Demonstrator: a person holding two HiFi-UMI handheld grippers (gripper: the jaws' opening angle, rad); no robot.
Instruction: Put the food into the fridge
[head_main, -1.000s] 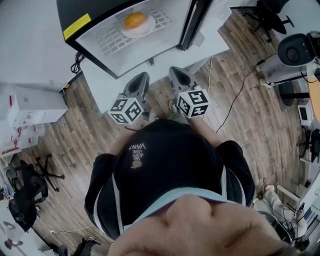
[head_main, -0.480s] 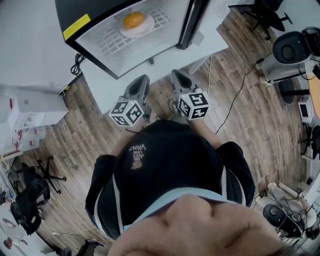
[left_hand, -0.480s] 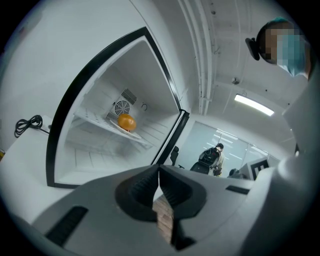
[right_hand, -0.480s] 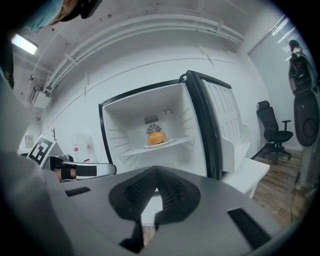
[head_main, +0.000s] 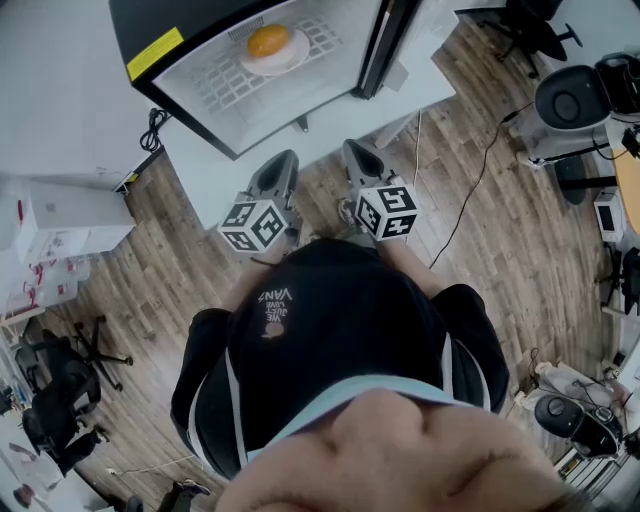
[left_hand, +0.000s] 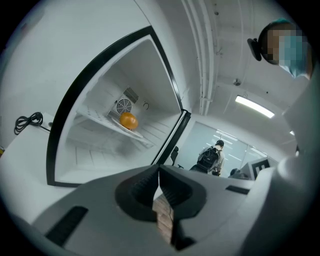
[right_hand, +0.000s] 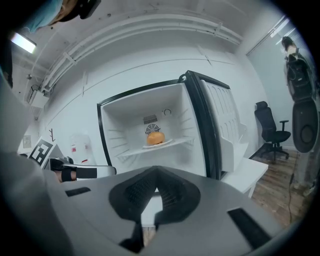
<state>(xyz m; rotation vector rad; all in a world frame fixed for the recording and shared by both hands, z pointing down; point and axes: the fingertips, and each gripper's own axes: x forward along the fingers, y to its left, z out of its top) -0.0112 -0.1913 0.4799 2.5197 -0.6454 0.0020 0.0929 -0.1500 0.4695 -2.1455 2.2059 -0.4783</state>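
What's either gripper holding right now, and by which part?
Nothing. The left gripper and right gripper are both shut, nothing between the jaws. The food sits on a plate on the fridge shelf.

A brown wood-plank floor (head_main: 500, 230) was seen across the room, with a thin black cable (head_main: 474, 198) trailed over it. A coiled black cord (head_main: 153, 128) was seen by the edge of a white tabletop (head_main: 200, 175). A black wheeled office chair (head_main: 60, 385) was parked at the lower left, near white cardboard boxes (head_main: 60, 215). A person wearing a black backpack (left_hand: 209, 158) was seen in the background, back turned.
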